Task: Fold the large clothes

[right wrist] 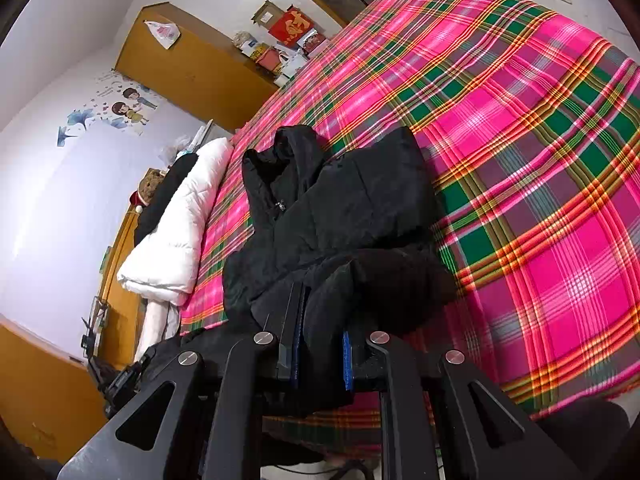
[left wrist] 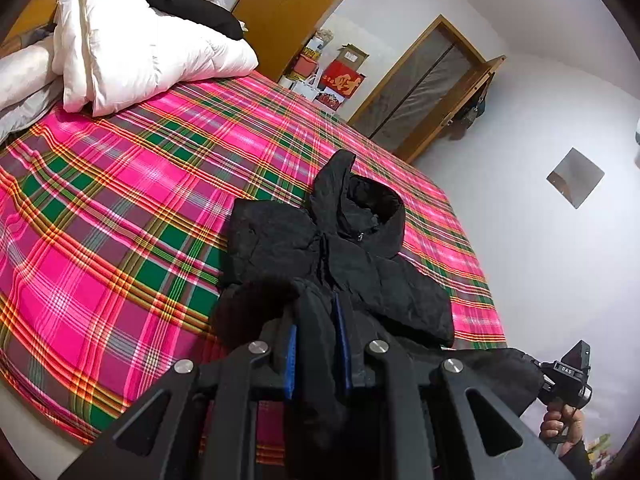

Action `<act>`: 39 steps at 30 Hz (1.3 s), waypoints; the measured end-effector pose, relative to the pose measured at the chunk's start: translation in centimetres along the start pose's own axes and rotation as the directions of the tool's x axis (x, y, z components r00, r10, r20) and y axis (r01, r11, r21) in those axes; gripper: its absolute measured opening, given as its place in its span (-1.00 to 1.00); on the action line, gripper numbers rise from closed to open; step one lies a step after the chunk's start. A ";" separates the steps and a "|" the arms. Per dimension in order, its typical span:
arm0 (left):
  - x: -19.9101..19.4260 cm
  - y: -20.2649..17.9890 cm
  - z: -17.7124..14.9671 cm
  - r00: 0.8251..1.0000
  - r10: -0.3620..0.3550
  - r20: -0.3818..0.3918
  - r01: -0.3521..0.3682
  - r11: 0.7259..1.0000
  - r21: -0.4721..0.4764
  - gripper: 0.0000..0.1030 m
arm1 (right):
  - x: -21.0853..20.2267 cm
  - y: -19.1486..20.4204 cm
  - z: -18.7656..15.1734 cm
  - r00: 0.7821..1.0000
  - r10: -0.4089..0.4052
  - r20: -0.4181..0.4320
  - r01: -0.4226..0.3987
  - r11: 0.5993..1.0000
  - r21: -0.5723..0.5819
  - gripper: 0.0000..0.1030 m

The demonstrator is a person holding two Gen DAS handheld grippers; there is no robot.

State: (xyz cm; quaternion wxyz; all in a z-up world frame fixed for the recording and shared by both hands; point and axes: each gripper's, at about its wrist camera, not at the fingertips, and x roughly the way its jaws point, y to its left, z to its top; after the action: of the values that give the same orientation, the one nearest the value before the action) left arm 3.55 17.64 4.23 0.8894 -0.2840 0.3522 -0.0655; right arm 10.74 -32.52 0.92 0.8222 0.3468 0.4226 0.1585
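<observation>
1. Left gripper (left wrist: 318, 344): black two-finger claw with blue pads, at 6 o'clock in the left wrist view. Jaws pinched onto a bunched fold of dark fabric, which fills the gap between the pads.
2. Right gripper (right wrist: 320, 344): matching claw, 6 o'clock in the right wrist view. Likewise clamped on a fold of the same garment. It also appears at 4 o'clock in the left wrist view, held by the person's hand (left wrist: 560, 420).
3. Black quilted hooded puffer jacket (left wrist: 344, 248): near edge lifted by both claws, the rest lying on the bed toward 12 o'clock, zip up, hood (left wrist: 360, 196) farthest away.
4. Pink, green and orange plaid bedspread (left wrist: 120, 200): flat under the jacket, with free room at 9 to 11 o'clock.
5. White padded duvet (left wrist: 132, 52): heaped at 11 o'clock, well apart from the jacket.
6. Handling note, as judgement: the lower hem appears raised for folding toward the hood. Keep both claws level and evenly spaced so the edge stays taut, carry it over the body, and lay it square before letting go; puffy fill tends to spring back.
</observation>
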 end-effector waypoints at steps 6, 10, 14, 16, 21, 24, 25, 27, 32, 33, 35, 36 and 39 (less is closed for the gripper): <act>0.3 0.2 0.2 1.000 -0.006 0.003 0.006 1.000 -0.015 -0.67 | 0.1 0.0 0.1 1.000 0.009 0.004 -0.009 1.000 0.000 -0.70; 0.6 0.2 0.6 1.000 -0.009 0.005 0.009 1.000 -0.010 -0.67 | 0.3 -0.1 0.4 1.000 0.012 0.007 -0.012 1.000 0.001 -0.70; 1.1 -0.1 1.5 1.000 -0.015 0.012 0.015 1.000 -0.004 -0.67 | 0.7 0.1 1.3 1.000 0.018 0.013 -0.018 1.000 0.004 -0.70; 1.5 -0.3 2.1 1.000 -0.019 0.019 0.019 1.000 -0.003 -0.67 | 1.0 0.3 1.9 1.000 0.022 0.018 -0.022 1.000 0.002 -0.70; 2.1 -0.3 2.8 1.000 -0.014 0.020 0.014 1.000 0.001 -0.67 | 1.5 0.5 2.7 0.999 0.030 0.023 -0.030 1.000 -0.004 -0.70; 2.3 -0.3 2.8 1.000 -0.011 0.016 0.011 1.000 -0.001 -0.67 | 1.5 0.3 2.8 0.999 0.035 0.022 -0.035 0.999 0.005 -0.70; 2.3 -0.3 2.9 1.000 -0.013 0.016 0.013 1.000 -0.001 -0.67 | 1.6 0.2 2.9 0.999 0.038 0.021 -0.038 0.999 0.008 -0.70; 2.7 -0.4 3.3 1.000 -0.014 0.011 0.014 1.000 0.002 -0.67 | 2.0 0.4 3.6 0.999 0.036 0.014 -0.036 0.999 0.016 -0.70; 2.5 -1.4 4.3 1.000 -0.009 0.022 0.008 0.999 0.042 -0.67 | 1.6 2.1 4.3 0.999 0.028 0.025 -0.027 0.999 -0.042 -0.70; 2.2 -1.2 4.0 1.000 -0.010 0.019 0.010 0.999 0.037 -0.67 | 1.5 1.9 4.0 0.999 0.030 0.021 -0.029 0.999 -0.034 -0.70; 1.9 -0.7 3.1 1.000 -0.006 -0.002 0.006 1.000 0.025 -0.67 | 1.2 1.1 2.9 1.000 0.020 0.007 -0.020 1.000 -0.011 -0.70; 1.6 -0.6 2.6 1.000 -0.002 -0.013 0.003 1.000 0.024 -0.67 | 1.0 0.4 2.0 1.000 0.006 -0.011 -0.006 1.000 0.006 -0.70; 0.7 -0.3 0.6 0.998 0.006 -0.065 -0.004 1.000 0.030 -0.66 | 0.6 -0.8 -0.5 0.997 -0.041 -0.067 0.043 0.999 0.027 -0.70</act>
State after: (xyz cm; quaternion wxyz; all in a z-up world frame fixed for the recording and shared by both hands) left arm 4.52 17.45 4.37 0.8818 -0.2676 0.3807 -0.0775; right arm 10.71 -32.55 -0.20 0.8058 0.3443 0.4590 0.1467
